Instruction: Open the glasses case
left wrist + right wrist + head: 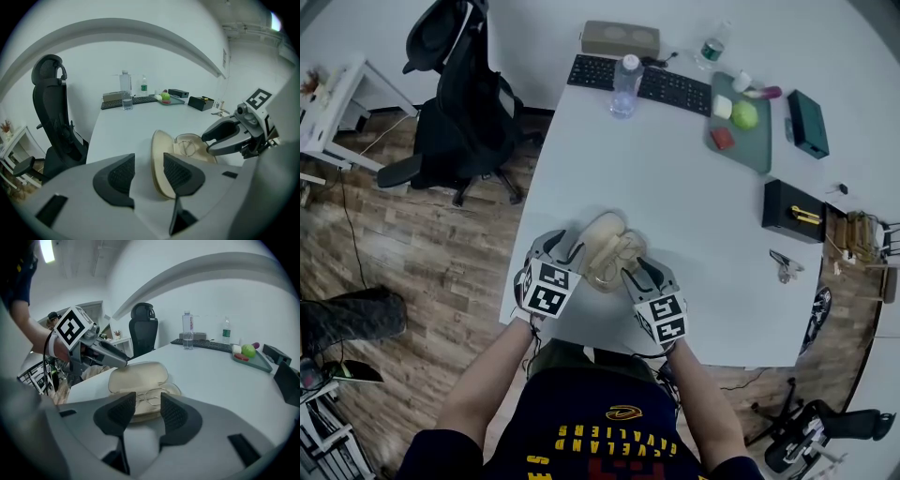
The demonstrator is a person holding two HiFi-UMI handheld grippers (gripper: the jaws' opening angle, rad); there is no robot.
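Table [140, 123]: glasses case [158, 152] (open) between left gripper [146, 164] fingers [181, 176].

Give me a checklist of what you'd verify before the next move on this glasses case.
1. Glasses case open, lid raised: ok.
2. Glasses lying in the bottom half: ok.
3. Left gripper has its jaws apart, with the lid's edge between them, close to one pad. Firm hold: not ok.
4. Right gripper has its jaws apart at the bottom half. Steadying hold: cannot tell.
5. Table bare around the case, with bottle, keyboard and tray at the far end: ok.
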